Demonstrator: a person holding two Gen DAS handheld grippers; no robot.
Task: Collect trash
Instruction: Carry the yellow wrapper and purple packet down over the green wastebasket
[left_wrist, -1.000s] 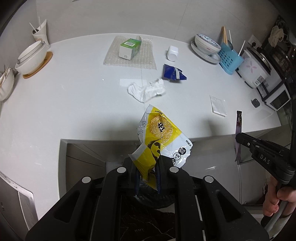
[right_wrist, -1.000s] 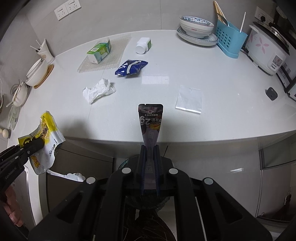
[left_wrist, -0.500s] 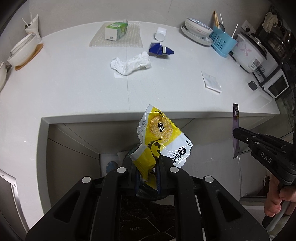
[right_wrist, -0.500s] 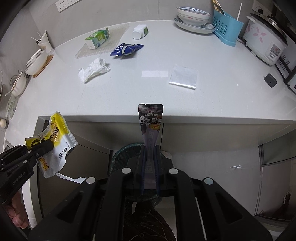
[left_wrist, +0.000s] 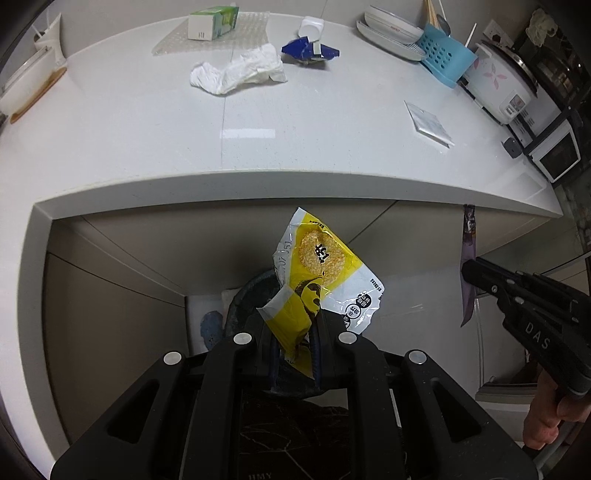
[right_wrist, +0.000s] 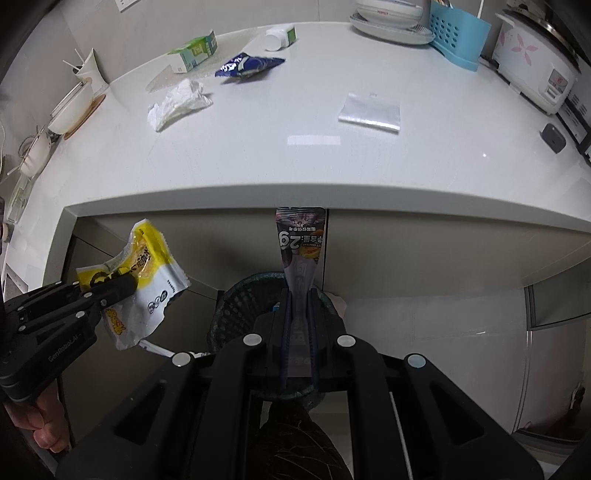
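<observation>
Yellow wrapper (left_wrist: 317, 280) pinched in left hand-held gripper (left_wrist: 295, 343), purple sachet (right_wrist: 300, 254) in right (right_wrist: 298, 325), above bin (right_wrist: 251, 302).

The dark mesh bin (right_wrist: 236, 314) at lower centre is mostly hidden behind the right hand-held gripper (right_wrist: 298, 295) and its purple sachet (right_wrist: 300, 243); the bin's contents cannot be made out.

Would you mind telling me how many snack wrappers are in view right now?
3: a yellow-and-white plastic wrapper in the left claw, a narrow purple stick wrapper in the right claw, and a crumpled blue foil wrapper on the white counter. The basket may hide more.
</observation>
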